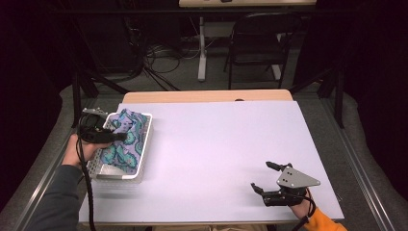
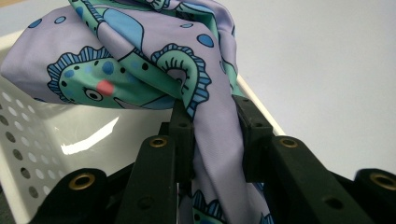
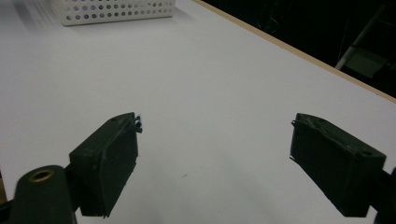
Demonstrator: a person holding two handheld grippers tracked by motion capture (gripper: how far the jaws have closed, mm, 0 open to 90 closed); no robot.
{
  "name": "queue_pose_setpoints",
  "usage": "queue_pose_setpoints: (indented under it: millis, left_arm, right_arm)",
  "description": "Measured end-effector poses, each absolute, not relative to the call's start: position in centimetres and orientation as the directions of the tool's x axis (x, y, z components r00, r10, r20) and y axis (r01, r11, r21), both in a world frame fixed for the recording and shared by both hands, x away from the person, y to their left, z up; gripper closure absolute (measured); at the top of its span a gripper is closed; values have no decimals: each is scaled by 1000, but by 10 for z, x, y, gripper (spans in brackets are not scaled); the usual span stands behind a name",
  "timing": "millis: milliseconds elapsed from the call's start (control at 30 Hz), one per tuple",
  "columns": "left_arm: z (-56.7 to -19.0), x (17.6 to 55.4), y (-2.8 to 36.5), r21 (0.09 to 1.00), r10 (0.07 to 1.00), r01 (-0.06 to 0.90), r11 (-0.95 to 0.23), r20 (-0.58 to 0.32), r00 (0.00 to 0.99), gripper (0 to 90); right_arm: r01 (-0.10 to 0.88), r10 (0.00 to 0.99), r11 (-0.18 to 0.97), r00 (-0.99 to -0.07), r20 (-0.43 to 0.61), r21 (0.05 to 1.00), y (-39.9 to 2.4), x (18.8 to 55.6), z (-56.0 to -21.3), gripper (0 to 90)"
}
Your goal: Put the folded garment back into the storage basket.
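The bench (image 1: 216,144) is the largest thing here, a pale lilac-white top with a strip of bare wood along its far edge. Most of its surface lies open between the two hands.

At the bench's left side stands a white perforated basket (image 1: 144,154), long and narrow, with its short ends toward the near and far edges. In the left gripper view its holed wall and glossy floor show below and to the left of the jaws.

In the basket lies a lilac cloth (image 1: 126,139) printed with green and blue seahorse-like figures. It is bunched up and rises above the basket's rim, covering most of the inside. In the left gripper view a twisted fold of the cloth (image 2: 215,135) runs down between the two black jaws.

The left claw (image 1: 121,136) comes in over the basket's left wall, held in a hand with a grey sleeve, its cable trailing back toward the near edge. Its jaws are pressed together on that fold of cloth, pinching it from both sides, with the fabric bulging above the pads.

The right claw (image 1: 262,176) sits near the bench's near right corner, well apart from the basket, in a hand with an orange sleeve and with the grey three-cornered plate on top. Its jaws stand wide apart with nothing between them, just bare bench.
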State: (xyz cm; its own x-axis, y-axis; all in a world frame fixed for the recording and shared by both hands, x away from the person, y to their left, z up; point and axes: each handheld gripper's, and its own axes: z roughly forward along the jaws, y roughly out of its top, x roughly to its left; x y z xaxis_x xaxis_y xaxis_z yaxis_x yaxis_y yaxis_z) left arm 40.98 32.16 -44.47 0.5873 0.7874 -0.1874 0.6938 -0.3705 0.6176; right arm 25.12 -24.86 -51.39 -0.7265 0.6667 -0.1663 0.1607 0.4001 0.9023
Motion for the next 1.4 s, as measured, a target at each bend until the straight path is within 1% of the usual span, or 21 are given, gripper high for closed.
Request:
queue_pose_setpoints:
  millis: [167, 367, 833, 1067, 1100, 1133, 1167, 1400]
  left_arm:
    - [-455, 413, 319, 596, 774, 702, -389, -202, 600, 718]
    - [-465, 416, 318, 593, 778, 714, -372, -220, 588, 718]
    - [-475, 423, 321, 554, 804, 735, -391, -183, 565, 715]
    - [-484, 425, 326, 536, 838, 762, -363, -169, 518, 709]
    - [-486, 426, 327, 529, 847, 767, -362, -156, 508, 709]
    - [-486, 426, 327, 529, 847, 767, -362, -156, 508, 709]
    - [-489, 425, 328, 531, 858, 777, -339, -165, 487, 709]
    - [-493, 425, 329, 530, 878, 788, -313, -154, 453, 706]
  right_arm:
    - [166, 668, 399, -726, -162, 902, -249, 251, -514, 145]
    - [163, 667, 401, -726, -166, 901, -249, 251, -514, 145]
    - [164, 668, 402, -725, -166, 901, -248, 251, -514, 145]
    - [162, 666, 400, -727, -166, 902, -249, 251, -514, 145]
    - [164, 667, 402, -727, -165, 901, -249, 251, -514, 145]
    - [164, 667, 402, -727, -165, 901, -249, 251, -514, 145]
    - [164, 667, 402, -726, -166, 901, -248, 251, -514, 145]
    - [163, 667, 401, -727, -164, 901, -248, 251, -514, 145]
